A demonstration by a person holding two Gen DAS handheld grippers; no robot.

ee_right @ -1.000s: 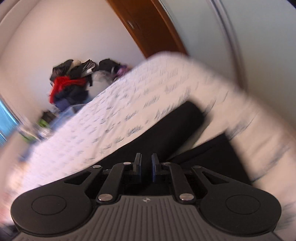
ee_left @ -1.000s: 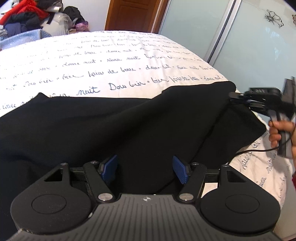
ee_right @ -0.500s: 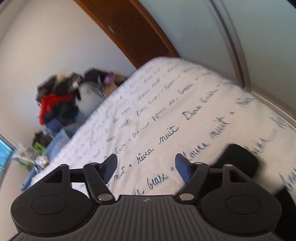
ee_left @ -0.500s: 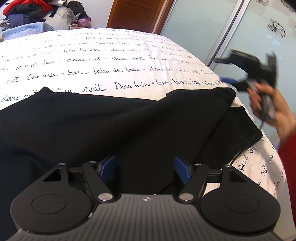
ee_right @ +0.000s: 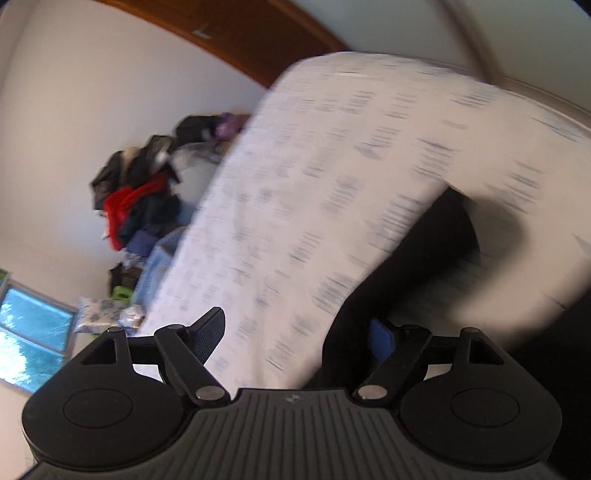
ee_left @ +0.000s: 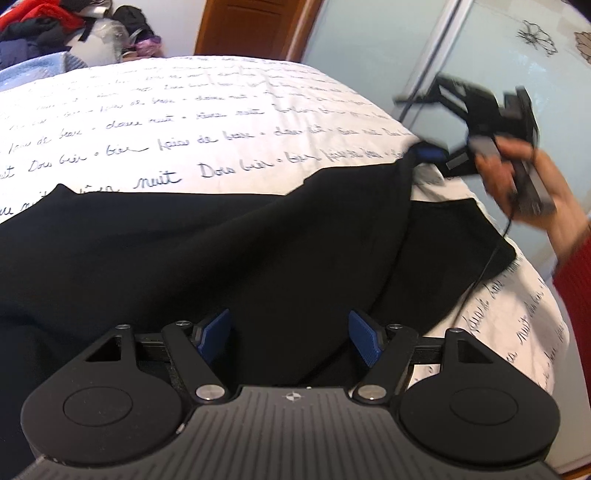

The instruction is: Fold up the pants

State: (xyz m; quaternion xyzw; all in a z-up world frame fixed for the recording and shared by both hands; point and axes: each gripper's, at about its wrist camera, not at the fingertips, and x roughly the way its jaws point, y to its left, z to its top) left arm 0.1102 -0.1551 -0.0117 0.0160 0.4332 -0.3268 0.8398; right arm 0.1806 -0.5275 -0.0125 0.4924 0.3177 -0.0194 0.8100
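Observation:
Black pants (ee_left: 207, 251) lie spread across the white bed, one leg folded over the other. My left gripper (ee_left: 290, 341) is open and empty, low over the near part of the pants. My right gripper (ee_right: 299, 338) is open at the far right corner of the top leg. In the left wrist view the right gripper (ee_left: 439, 129) has one blue finger touching the cloth corner. In the right wrist view the pants (ee_right: 406, 280) run along the right finger. That view is blurred.
The bed (ee_left: 221, 110) has a white cover with script print; its right edge falls off near a sliding glass door (ee_left: 480, 55). A pile of clothes (ee_right: 136, 206) lies beyond the bed's far left. A wooden door (ee_left: 255, 29) stands behind.
The right gripper let go of the leg end, opened, lifted away, and has now come back down to the top leg's far corner. The left gripper stayed open and nearly still.

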